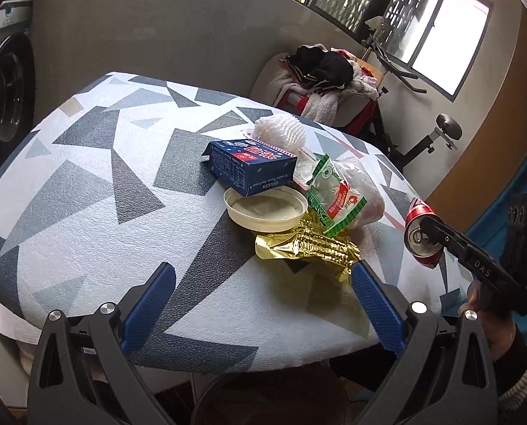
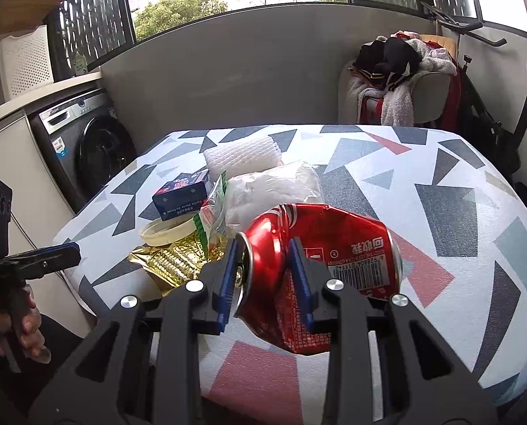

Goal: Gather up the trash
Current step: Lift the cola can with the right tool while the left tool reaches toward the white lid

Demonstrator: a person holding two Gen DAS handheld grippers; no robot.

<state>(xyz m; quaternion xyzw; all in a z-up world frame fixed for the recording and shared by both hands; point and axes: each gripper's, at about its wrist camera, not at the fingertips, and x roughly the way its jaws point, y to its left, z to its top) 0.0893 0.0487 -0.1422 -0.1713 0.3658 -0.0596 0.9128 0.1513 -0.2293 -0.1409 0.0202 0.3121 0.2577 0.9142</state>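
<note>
A crushed red soda can (image 2: 337, 244) hangs tilted just above the patterned table (image 2: 422, 177), and my right gripper (image 2: 263, 253) is shut on its top end. The left wrist view shows the same can (image 1: 417, 212) at the right, with the right gripper (image 1: 431, 230) on it. My left gripper (image 1: 263, 304) stands open over the table's near edge, empty, just short of a gold wrapper (image 1: 306, 248). Behind the wrapper lie a beige lid (image 1: 265, 210), a blue carton (image 1: 252, 166), a green-and-white plastic bag (image 1: 337, 198) and a white foam net (image 1: 281, 131).
A washing machine (image 2: 86, 148) stands left of the table. A chair piled with clothes (image 2: 394, 81) and an exercise bike (image 1: 437, 138) stand behind it. A dark round rim (image 1: 263, 400) shows below the table's near edge. A hand (image 2: 26, 322) holds the left gripper.
</note>
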